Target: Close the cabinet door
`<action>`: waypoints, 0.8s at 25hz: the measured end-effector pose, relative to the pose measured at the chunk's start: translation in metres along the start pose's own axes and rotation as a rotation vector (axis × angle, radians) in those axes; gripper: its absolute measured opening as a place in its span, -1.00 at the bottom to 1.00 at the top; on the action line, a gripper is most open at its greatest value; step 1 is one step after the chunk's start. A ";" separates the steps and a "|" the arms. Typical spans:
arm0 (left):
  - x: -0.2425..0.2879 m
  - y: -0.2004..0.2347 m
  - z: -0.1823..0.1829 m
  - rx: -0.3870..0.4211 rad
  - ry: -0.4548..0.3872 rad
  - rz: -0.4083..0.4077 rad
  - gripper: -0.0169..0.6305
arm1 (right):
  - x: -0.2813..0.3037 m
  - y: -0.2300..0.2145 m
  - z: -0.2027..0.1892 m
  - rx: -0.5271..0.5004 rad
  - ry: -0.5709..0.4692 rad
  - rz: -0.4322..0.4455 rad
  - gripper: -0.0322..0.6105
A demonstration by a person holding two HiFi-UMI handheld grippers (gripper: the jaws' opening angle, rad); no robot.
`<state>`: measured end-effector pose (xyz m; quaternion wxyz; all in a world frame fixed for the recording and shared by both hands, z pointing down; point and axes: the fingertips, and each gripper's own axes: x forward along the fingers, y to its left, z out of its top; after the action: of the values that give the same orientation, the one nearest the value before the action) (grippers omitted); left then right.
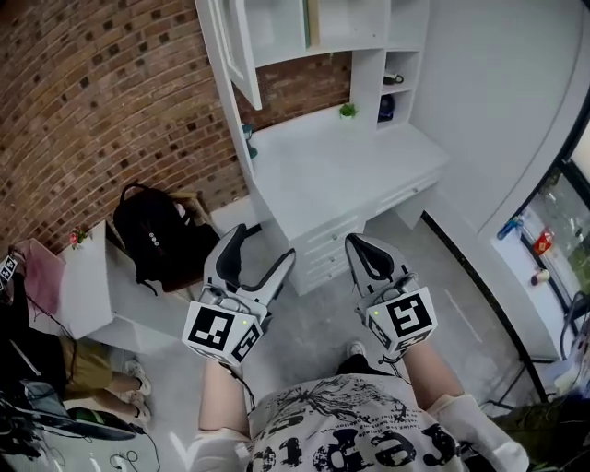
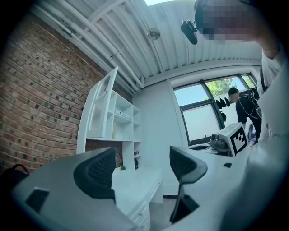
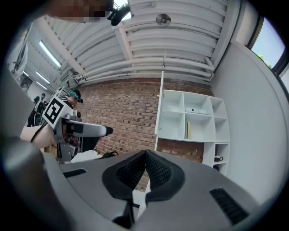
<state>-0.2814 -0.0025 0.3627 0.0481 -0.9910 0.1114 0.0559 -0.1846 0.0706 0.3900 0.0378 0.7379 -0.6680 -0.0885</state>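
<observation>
The cabinet door (image 1: 230,55) stands swung out from the left end of the white cabinet (image 1: 346,23) above the bench (image 1: 341,166), with its free edge pointing toward the near side, close to the brick wall (image 1: 92,92). Both tools are held low in front of the person, over the floor and well apart from the door. The left tool (image 1: 261,249) has its jaws spread wide with nothing between them. The right tool (image 1: 361,247) has its jaws pressed together, also on nothing.

The reach to the door has not yet been made. The left tool is on the door's side, so it seems the better one to use. It should meet the outer face near the free edge, where the leverage is best. The door's centre may be a glass pane, though the view is too small to be sure, so pressing on the frame is safer. The push should follow the door's arc to the right and ease off before it meets the cabinet.
</observation>
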 end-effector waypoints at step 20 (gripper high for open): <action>0.198 0.075 0.051 0.137 -0.039 0.363 0.17 | 0.184 -0.169 0.029 -0.010 -0.139 0.427 -0.86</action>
<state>-0.1119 -0.1126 0.2825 0.1066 -0.9478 0.2909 0.0750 -0.0079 -0.0921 0.3173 0.0134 0.5716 -0.8096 -0.1326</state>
